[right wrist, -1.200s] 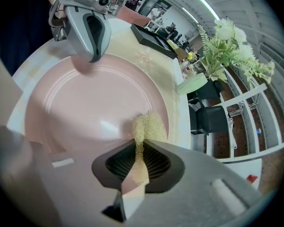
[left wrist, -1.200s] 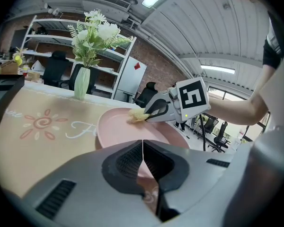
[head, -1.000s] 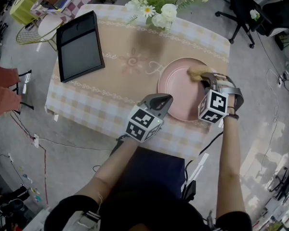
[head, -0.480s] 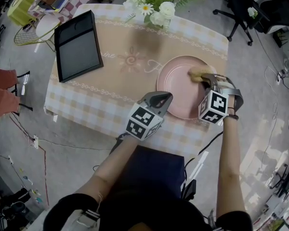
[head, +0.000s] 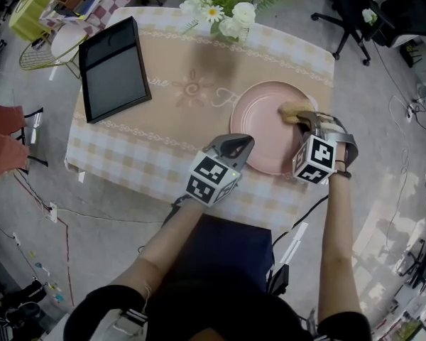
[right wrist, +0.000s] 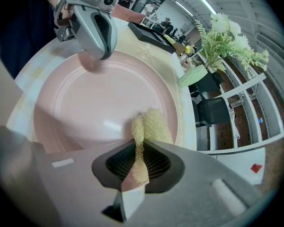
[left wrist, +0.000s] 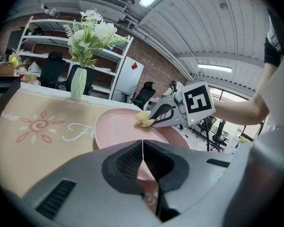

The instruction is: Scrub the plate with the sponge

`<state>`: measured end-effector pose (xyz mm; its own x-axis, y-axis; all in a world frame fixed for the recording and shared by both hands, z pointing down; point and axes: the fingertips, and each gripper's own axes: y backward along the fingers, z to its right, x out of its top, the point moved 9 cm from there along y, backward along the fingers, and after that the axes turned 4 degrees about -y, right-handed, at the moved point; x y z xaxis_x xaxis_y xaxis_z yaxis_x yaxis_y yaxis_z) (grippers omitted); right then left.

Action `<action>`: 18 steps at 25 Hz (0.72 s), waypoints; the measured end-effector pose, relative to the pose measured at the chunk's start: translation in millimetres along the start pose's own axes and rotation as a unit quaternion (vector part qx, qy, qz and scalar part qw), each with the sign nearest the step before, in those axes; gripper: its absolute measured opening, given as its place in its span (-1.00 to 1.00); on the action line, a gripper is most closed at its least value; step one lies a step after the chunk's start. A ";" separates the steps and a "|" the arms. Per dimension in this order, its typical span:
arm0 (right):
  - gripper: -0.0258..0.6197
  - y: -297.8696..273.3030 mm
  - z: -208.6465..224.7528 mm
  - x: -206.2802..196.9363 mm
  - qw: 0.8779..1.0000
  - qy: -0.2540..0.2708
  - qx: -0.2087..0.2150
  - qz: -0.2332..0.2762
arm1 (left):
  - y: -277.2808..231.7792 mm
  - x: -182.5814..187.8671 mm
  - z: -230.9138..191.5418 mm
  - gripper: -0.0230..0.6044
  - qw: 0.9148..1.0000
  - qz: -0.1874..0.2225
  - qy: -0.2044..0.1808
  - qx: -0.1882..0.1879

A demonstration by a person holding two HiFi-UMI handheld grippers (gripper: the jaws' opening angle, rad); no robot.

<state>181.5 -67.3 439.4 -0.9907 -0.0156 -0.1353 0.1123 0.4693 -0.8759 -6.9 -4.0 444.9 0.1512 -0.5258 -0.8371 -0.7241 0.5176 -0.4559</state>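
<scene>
A pink plate [head: 264, 123] lies on the table's right half. My right gripper [head: 302, 116] is shut on a yellow sponge [head: 292, 109] and presses it on the plate's right rim area. In the right gripper view the sponge [right wrist: 146, 126] is squeezed between the jaws on the plate [right wrist: 94, 103]. My left gripper [head: 240, 146] is shut and empty, its tips at the plate's near-left edge. From the left gripper view the jaws [left wrist: 142, 145] meet over the plate [left wrist: 123, 129], with the sponge [left wrist: 144, 119] and the right gripper [left wrist: 154, 121] beyond.
A black tray [head: 115, 69] lies at the table's left. A vase of white flowers [head: 231, 6] stands at the far edge. The tablecloth [head: 177, 112] has a beige runner. Office chairs [head: 355, 13] stand on the floor beyond the table.
Both grippers hold nearly the same place. The sponge stays on the plate's right side, with only a slight shift of the view.
</scene>
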 end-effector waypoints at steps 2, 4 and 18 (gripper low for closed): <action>-0.78 1.0 -1.7 -1.3 1.000 -0.003 0.000 -0.002 | 0.1 -0.2 0.0 -0.89 1.000 -0.001 -0.001 -0.001; -0.78 1.9 -3.7 -2.5 1.000 -0.006 0.000 -0.004 | 0.1 -0.4 0.0 -0.89 1.000 -0.001 -0.002 -0.002; -0.78 11.0 -17.3 -6.5 1.000 -0.024 0.002 -0.015 | 2.6 -1.4 1.4 -0.89 1.000 -0.006 -0.006 -0.010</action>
<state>187.9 -46.8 438.7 -0.9888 -0.0714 -0.1310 0.0832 0.4647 -0.8815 -8.1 -1.0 444.5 0.1680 -0.5239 -0.8351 -0.7359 0.4970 -0.4599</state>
